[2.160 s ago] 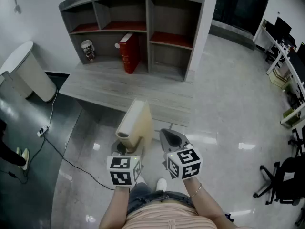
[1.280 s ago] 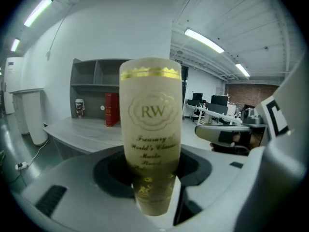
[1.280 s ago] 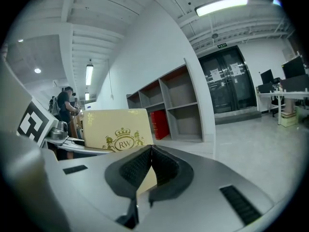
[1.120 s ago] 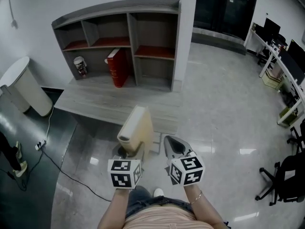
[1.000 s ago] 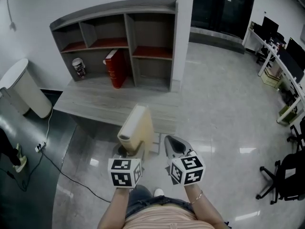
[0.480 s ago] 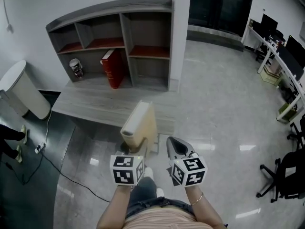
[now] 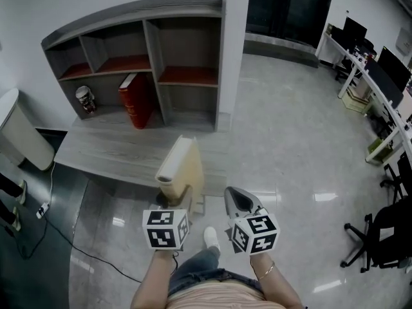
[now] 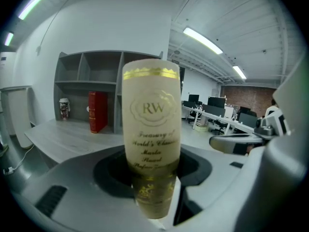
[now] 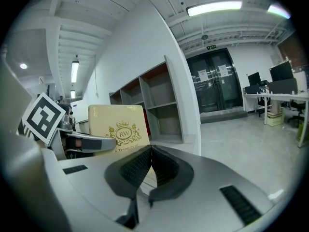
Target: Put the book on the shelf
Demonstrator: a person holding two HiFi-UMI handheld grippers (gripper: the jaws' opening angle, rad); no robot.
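Grey shelf [image 7: 152, 49] upper left; cream book [image 7: 181, 167] mid-frame, clamped in left gripper [image 8: 153, 180]; right gripper [image 9: 150, 151] pinched shut, empty, just right of it.

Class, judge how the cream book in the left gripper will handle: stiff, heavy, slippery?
The cream book looks thick and hardbound: probably stiff and fairly heavy. Its smooth gilt spine may be slippery. Stood on end, it could tip sideways.

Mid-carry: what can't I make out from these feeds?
- Left gripper view: cream book spine's bottom lines, blurred and sunk between the jaws.
- Head view: red book title and jar label, too small.
- Right gripper view: shelf lower left bays, hidden behind the cream book.
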